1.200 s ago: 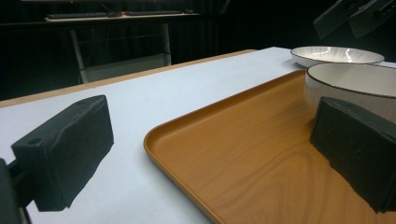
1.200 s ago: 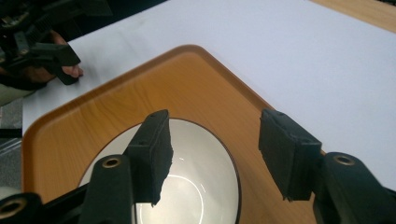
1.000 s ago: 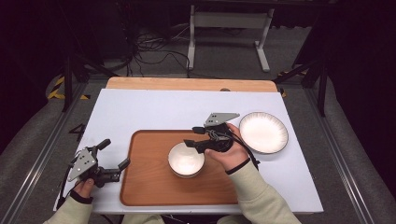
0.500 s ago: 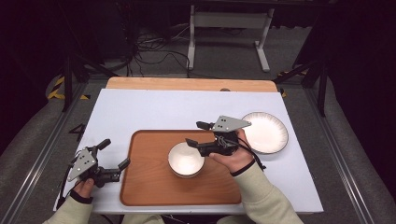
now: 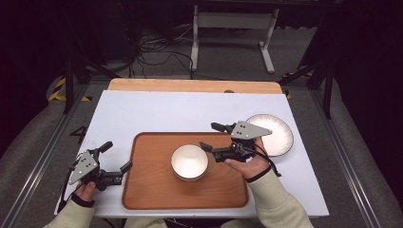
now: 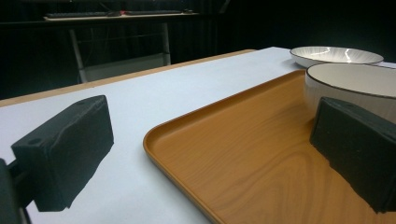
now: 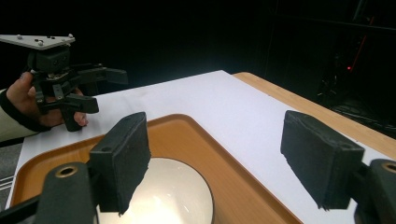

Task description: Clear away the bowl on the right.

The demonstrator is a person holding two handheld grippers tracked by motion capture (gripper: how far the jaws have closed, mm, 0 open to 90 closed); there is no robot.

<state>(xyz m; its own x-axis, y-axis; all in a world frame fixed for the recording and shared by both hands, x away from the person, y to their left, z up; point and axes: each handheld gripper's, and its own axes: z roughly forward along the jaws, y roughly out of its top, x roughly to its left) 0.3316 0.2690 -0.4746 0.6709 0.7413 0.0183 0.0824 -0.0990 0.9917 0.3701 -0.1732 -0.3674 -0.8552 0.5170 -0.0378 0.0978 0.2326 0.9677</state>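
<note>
- The left claw (image 5: pixel 114 157) sits low at the near left of the bench (image 5: pixel 142 114), just beside the tray (image 5: pixel 152 190), with its jaws spread and nothing between them.
- The white bowl (image 5: pixel 189 162) stands on the tray, near its middle.
- The right claw (image 5: pixel 212 136) hovers just right of the bowl; its jaws have just been opening and are spread, holding nothing.
- A white plate (image 5: pixel 278 135) lies farther right on the bench, off the tray.

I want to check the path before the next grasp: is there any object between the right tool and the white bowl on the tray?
Nothing visible is in the way. The right tool is open, just right of the white bowl on the wooden tray, with only bare tray between them. The plate lies behind the tool, off the tray.
</note>
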